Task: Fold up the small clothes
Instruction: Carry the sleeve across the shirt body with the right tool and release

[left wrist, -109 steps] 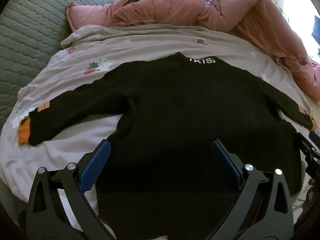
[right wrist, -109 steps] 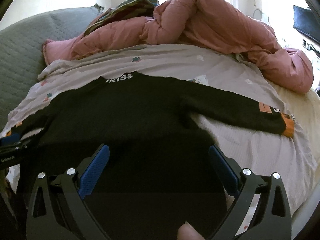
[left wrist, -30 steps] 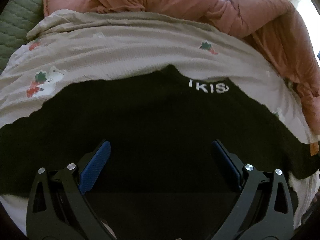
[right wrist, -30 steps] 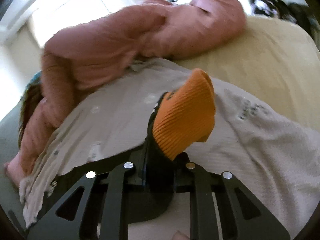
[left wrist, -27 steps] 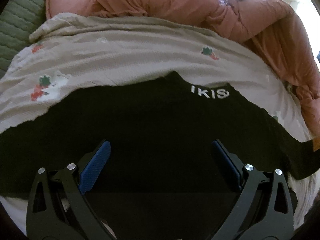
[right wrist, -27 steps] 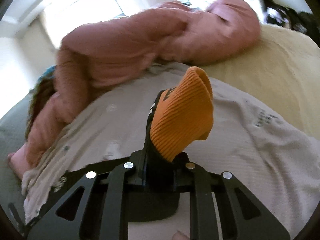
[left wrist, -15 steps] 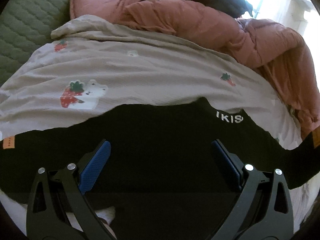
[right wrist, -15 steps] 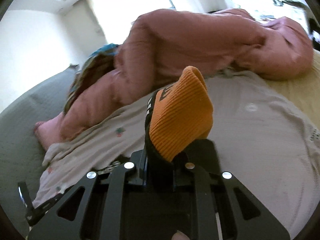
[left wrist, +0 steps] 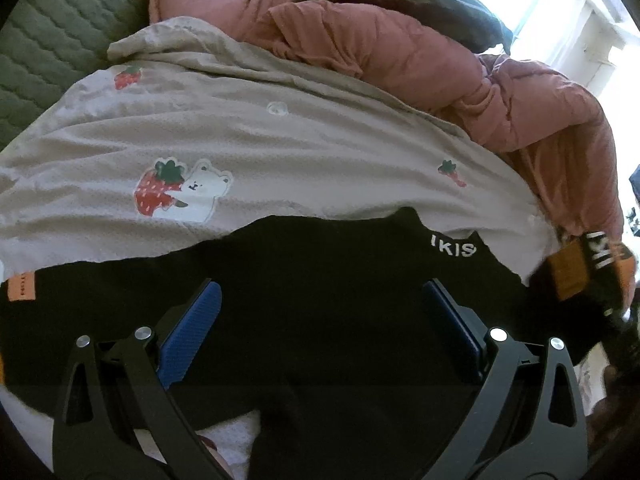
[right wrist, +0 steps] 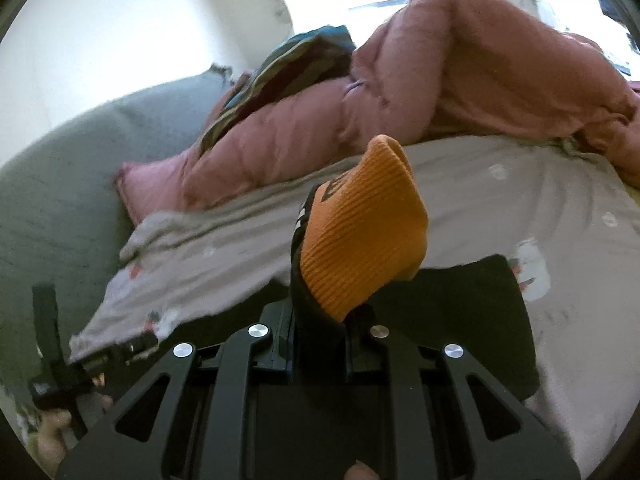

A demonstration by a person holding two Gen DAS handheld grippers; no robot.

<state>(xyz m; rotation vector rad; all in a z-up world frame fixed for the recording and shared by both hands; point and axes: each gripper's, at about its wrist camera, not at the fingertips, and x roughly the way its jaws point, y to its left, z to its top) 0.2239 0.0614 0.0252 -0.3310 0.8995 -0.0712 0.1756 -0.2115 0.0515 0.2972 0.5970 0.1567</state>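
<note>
A black sweater (left wrist: 320, 300) lies spread on a beige strawberry-print blanket (left wrist: 280, 152) covering the bed, its collar lettered in white. The left tongs (left wrist: 320, 312) stand spread wide above the sweater's body, blue pads (left wrist: 188, 336) apart, nothing between them; whether the tips touch the cloth cannot be told. The right tongs (right wrist: 320, 320) are pressed together on the end of one sleeve, pinching the black knit just below its orange ribbed cuff (right wrist: 360, 232), which sticks up past the fingertips above the blanket. In the left wrist view that lifted cuff appears at the sweater's right side. A pink quilt (left wrist: 440, 68) is heaped along the bed's far edge, beside a grey-green quilted headboard (left wrist: 60, 40).
</note>
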